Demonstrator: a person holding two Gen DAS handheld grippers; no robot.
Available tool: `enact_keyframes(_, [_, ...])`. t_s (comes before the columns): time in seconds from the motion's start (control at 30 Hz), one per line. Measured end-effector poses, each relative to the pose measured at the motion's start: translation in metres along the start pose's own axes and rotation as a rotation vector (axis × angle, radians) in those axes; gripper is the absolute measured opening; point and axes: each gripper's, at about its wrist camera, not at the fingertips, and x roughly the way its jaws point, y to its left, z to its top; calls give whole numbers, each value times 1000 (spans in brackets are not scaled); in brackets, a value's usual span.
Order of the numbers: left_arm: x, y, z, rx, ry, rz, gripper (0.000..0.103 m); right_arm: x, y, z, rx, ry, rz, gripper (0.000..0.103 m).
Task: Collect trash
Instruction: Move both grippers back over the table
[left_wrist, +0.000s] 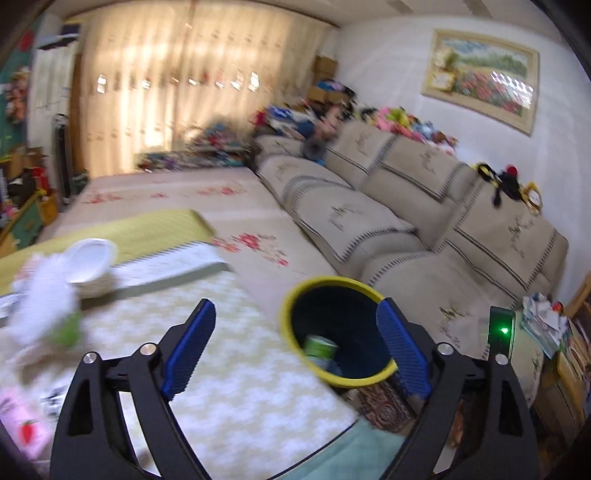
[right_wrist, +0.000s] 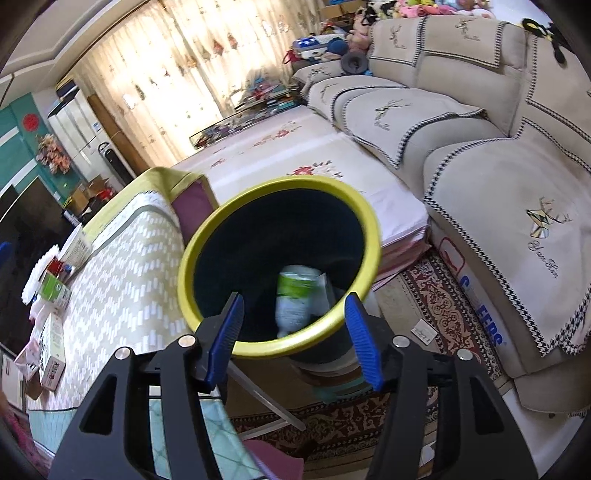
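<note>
A dark trash bin with a yellow rim (left_wrist: 332, 281) stands on the floor just past the table's corner. A green and white packet (left_wrist: 320, 349) lies inside it. My left gripper (left_wrist: 295, 306) hangs over the table edge beside the bin, jaws wide open and empty. In the right wrist view the bin (right_wrist: 207, 236) sits directly below my right gripper (right_wrist: 294, 299), which is open with nothing between its blue pads. The packet (right_wrist: 297, 299) shows blurred inside the bin. On the table lie a blurred white crumpled wad (left_wrist: 40, 299), a white bowl (left_wrist: 90, 260) and a green piece (left_wrist: 66, 328).
The table has a pale patterned cloth (left_wrist: 236, 369). Small cartons (right_wrist: 51, 350) and a green box (right_wrist: 55, 288) sit at its far end. A beige sofa (left_wrist: 424, 221) runs along the right, with a floral-covered low platform (right_wrist: 295, 147) and a red patterned rug (right_wrist: 443, 306) near the bin.
</note>
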Motion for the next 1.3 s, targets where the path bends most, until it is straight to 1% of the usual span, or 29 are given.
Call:
enact_keyframes(0.07, [-28, 20, -2, -13, -32, 49, 92, 4, 11, -1, -18, 10, 9, 55])
enact_keyframes(0.1, [-47, 34, -4, -22, -50, 91, 93, 6, 18, -2, -31, 16, 16, 55])
enact_keyframes(0.17, [-69, 53, -8, -36, -61, 141, 94, 9, 36, -4, -62, 30, 36, 55])
enact_keyframes(0.27, [-112, 89, -21, -92, -85, 226, 95, 12, 61, -8, -109, 45, 67, 56])
enact_keyframes(0.4, [-152, 126, -39, -151, -113, 310, 96, 13, 118, -20, -217, 72, 141, 61])
enact_keyframes(0.5, [-176, 145, -50, -181, -145, 353, 97, 11, 167, -36, -309, 96, 236, 62])
enact_keyframes(0.57, [-192, 158, -56, -196, -162, 367, 98, 7, 195, -45, -365, 104, 291, 65])
enact_keyframes(0.63, [-198, 164, -60, -205, -171, 377, 98, 1, 226, -56, -432, 109, 356, 70])
enact_keyframes(0.67, [-202, 167, -63, -209, -175, 382, 98, -2, 242, -62, -466, 114, 396, 71])
enact_keyframes(0.77, [-213, 179, -71, -232, -182, 394, 98, -8, 274, -77, -546, 117, 457, 84])
enact_keyframes(0.8, [-214, 179, -73, -239, -182, 397, 98, -9, 282, -82, -574, 112, 460, 92])
enact_keyframes(0.83, [-216, 182, -76, -247, -182, 400, 98, -10, 292, -87, -609, 104, 458, 95])
enact_keyframes(0.93, [-220, 191, -83, -276, -186, 409, 98, -9, 312, -104, -694, 107, 454, 95])
enact_keyframes(1.0, [-221, 199, -89, -299, -184, 407, 98, 1, 323, -108, -718, 118, 434, 95])
enact_keyframes(1.17, [-218, 211, -99, -326, -167, 405, 98, 22, 335, -115, -730, 148, 389, 95])
enact_keyframes(1.3, [-215, 217, -103, -339, -164, 396, 98, 31, 338, -119, -742, 166, 388, 95])
